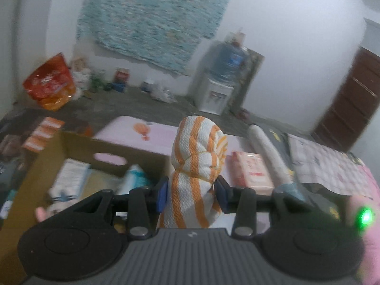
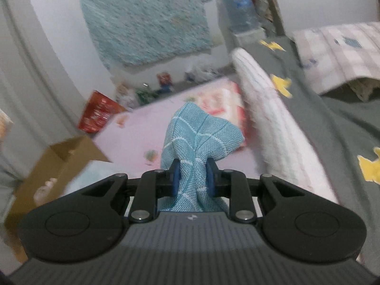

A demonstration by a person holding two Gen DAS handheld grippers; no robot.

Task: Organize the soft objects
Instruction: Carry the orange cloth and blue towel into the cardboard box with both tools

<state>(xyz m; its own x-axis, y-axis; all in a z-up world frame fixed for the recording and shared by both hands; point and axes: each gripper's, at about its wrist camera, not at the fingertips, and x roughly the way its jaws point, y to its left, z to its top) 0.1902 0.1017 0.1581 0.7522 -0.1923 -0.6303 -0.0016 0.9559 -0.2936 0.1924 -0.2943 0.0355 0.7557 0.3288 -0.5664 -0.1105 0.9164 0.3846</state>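
Starting at the cardboard box (image 1: 47, 166), the landmark for everything here: it sits open at the left of the left wrist view, with a white packet, a teal pack and what looks like a small plush toy already lying inside. Just right of the box, the left gripper (image 1: 192, 193) has its blue pads clamped on an orange-and-white striped cloth (image 1: 199, 159), bunched and standing up above the jaws, with the pink table (image 1: 156, 137) beyond it. Further right of the box lies a pink tissue pack (image 1: 251, 171) and a white rolled towel (image 1: 268, 152). Over to the right wrist view: the box (image 2: 61, 163) shows low at the left, and to its right the right gripper (image 2: 193, 178) is pinched tight on a teal woven cloth (image 2: 199, 133), folds bulging above the pads. Risks now: both grips are on gathered fabric only, so a loose fold could slide out mid-carry. Both views are smeared with motion blur, and a fast swing might flick a hanging tail against the box's raised flap and drop the cloth outside it.
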